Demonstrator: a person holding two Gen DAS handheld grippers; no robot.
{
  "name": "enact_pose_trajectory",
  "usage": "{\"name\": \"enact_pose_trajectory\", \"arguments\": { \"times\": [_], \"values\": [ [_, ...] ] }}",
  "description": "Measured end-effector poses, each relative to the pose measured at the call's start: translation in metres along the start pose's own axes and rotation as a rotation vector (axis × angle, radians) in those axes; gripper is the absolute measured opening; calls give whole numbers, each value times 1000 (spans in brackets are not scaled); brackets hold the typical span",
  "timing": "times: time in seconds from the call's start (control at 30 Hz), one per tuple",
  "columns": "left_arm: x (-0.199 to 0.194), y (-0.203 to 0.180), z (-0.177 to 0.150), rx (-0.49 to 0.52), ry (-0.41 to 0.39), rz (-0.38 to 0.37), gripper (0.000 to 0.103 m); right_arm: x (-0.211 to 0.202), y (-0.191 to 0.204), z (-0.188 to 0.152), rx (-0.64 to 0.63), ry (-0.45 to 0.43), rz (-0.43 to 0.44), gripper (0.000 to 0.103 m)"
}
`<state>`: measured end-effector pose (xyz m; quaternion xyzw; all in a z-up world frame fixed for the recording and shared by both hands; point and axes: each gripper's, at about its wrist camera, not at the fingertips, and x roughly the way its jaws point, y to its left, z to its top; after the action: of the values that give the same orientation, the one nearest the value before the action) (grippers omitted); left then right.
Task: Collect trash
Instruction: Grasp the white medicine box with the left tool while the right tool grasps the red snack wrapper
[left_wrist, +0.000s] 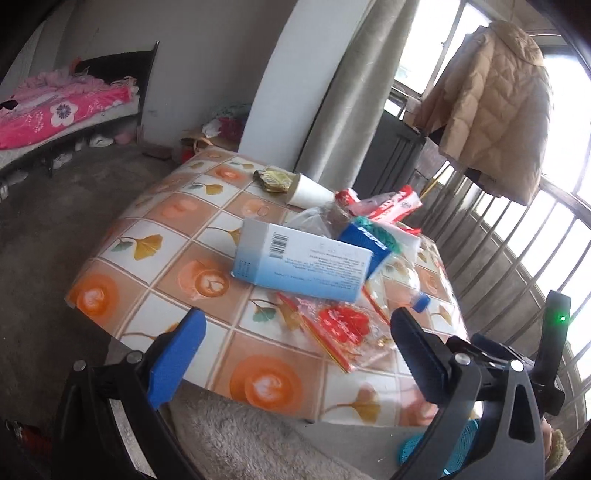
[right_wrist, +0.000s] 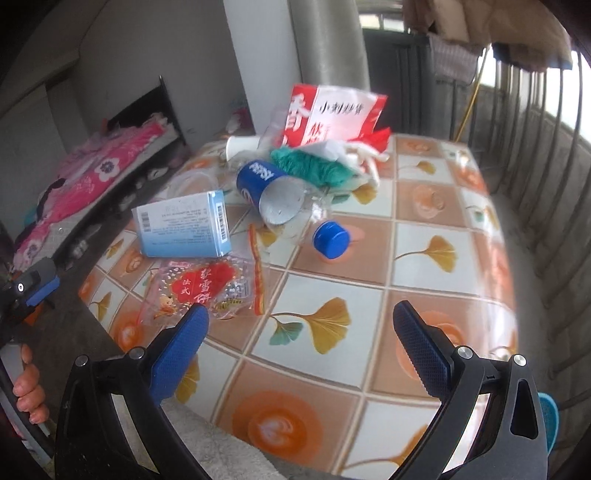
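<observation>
Trash lies on a table with a tiled orange cloth (left_wrist: 147, 229) (right_wrist: 424, 229). A light blue box (left_wrist: 299, 264) (right_wrist: 184, 227), a blue Pepsi can (left_wrist: 365, 240) (right_wrist: 266, 188), a clear bottle with a blue cap (right_wrist: 330, 239) (left_wrist: 421, 301), a red snack wrapper (left_wrist: 343, 326) (right_wrist: 207, 286), a red-white bag (right_wrist: 332, 114) (left_wrist: 391, 206), a paper cup (left_wrist: 310, 192) and a green cloth (right_wrist: 314, 168) are piled together. My left gripper (left_wrist: 295, 332) is open and empty over the near edge. My right gripper (right_wrist: 299, 332) is open and empty above the near table.
A bed with pink bedding (left_wrist: 59, 110) stands at the far left. A curtain (left_wrist: 343, 92) and a beige coat (left_wrist: 491, 110) hang behind the table. Window bars (right_wrist: 535, 147) run along the right. A teal basket (left_wrist: 443, 446) sits low right.
</observation>
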<state>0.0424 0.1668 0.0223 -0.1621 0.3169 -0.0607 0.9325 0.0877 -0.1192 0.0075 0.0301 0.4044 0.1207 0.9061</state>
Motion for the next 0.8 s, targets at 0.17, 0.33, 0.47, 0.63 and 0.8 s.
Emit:
{"name": "enact_pose_trajectory", "arguments": {
  "times": [0.17,0.33,0.47,0.63,0.8],
  "values": [
    [27,12,22,12,-49,-80,98,29,1,10,11,59,3,75],
    [72,39,50,-31,-37,-187,97,52,-1,18,50,117,46,58],
    [104,54,65,-34,7,-236,95,63,1,20,47,131,59,55],
    [145,75,70,-119,91,-318,89,82,-1,20,80,180,111,47],
    [155,75,56,-121,138,-346,70,87,-1,22,66,173,121,38]
  ]
}}
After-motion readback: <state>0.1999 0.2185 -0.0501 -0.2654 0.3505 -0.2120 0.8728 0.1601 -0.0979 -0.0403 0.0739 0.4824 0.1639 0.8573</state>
